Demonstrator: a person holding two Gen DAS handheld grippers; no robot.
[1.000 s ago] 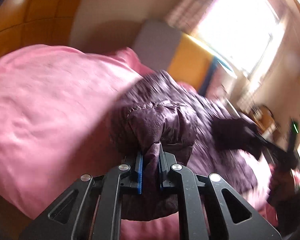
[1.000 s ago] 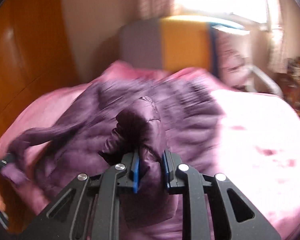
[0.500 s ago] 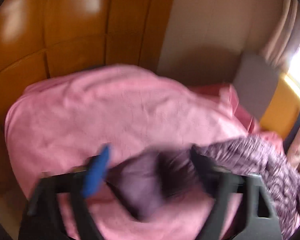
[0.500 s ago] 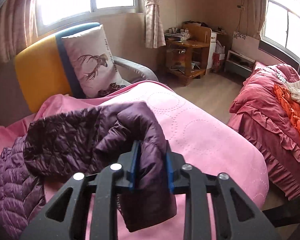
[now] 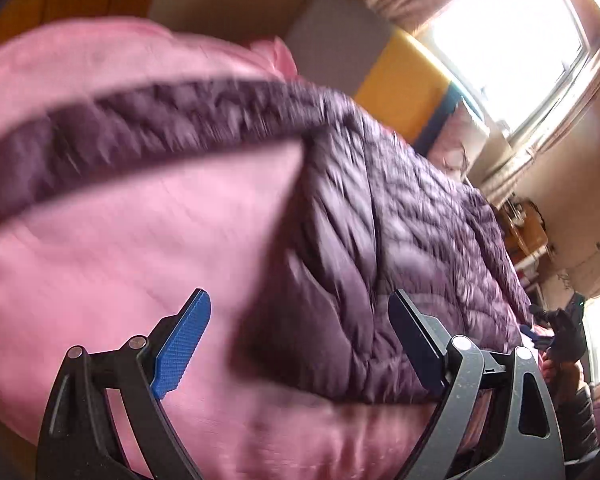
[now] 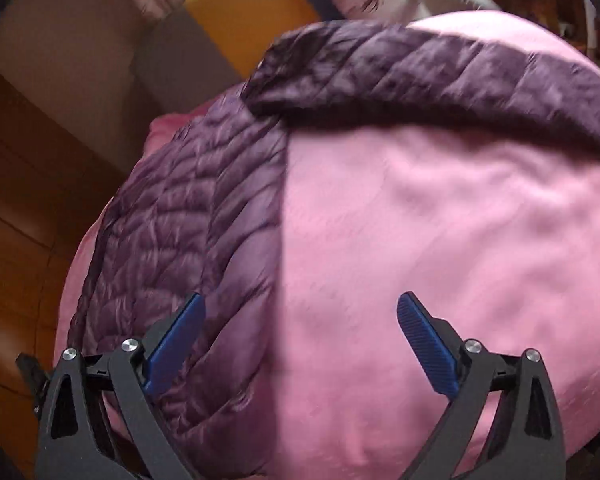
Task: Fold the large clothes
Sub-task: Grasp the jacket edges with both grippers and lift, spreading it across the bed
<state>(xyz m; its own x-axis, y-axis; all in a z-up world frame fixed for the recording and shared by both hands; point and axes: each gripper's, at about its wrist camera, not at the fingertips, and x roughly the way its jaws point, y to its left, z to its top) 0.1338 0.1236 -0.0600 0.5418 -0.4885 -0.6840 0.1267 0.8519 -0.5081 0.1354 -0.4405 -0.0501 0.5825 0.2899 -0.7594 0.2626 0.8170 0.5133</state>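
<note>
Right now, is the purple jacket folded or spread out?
Spread out, not folded: the jacket lies flat on the pink bed, one sleeve stretched sideways.

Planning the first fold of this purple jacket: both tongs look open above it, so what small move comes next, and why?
Probably lower the right tongs onto the sleeve stretched sideways across the pink bedspread and pinch it. The jacket lies spread, and the left tongs are open too, holding nothing.
</note>
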